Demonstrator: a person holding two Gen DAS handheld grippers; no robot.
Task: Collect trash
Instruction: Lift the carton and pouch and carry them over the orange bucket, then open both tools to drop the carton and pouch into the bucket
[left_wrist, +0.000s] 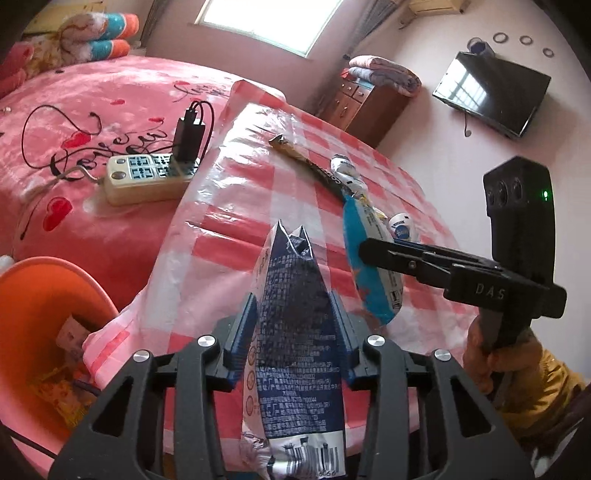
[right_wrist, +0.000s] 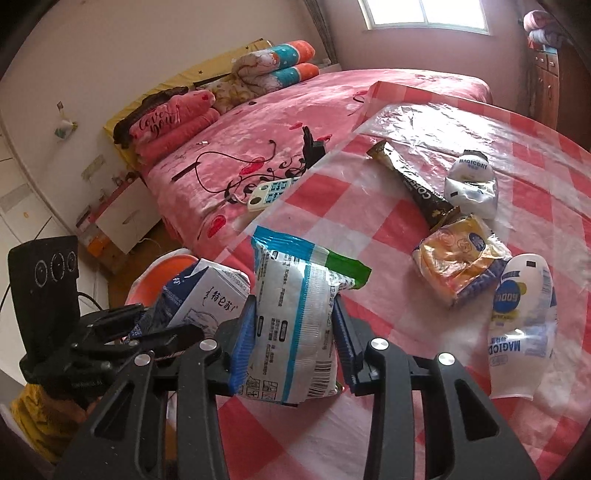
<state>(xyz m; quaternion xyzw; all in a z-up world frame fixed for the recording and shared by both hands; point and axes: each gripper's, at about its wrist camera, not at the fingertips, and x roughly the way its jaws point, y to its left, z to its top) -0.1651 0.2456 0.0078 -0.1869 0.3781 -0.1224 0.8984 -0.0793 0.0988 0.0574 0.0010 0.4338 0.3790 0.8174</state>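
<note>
In the left wrist view my left gripper (left_wrist: 293, 306) is shut on a flattened blue and white milk carton (left_wrist: 291, 332), its blue pads pressing both sides. The carton hangs over the table's near edge, right of the orange bin (left_wrist: 55, 269). My right gripper (right_wrist: 295, 317) is shut on a white, blue and green snack wrapper (right_wrist: 291, 325), held just above the checked cloth. Each view shows the other gripper too: the right gripper (left_wrist: 376, 254) with its wrapper (left_wrist: 369, 280), and the left gripper (right_wrist: 155, 321) with the carton (right_wrist: 210, 295) above the bin (right_wrist: 166, 266).
On the pink checked table (right_wrist: 369, 424) lie a dark coffee stick (right_wrist: 413, 181), a crumpled white packet (right_wrist: 471, 184), a yellow wrapper (right_wrist: 458, 254) and a white plastic bottle (right_wrist: 524, 325). A power strip (left_wrist: 147, 177) with a black charger lies on the pink bed behind. The bin holds some scraps.
</note>
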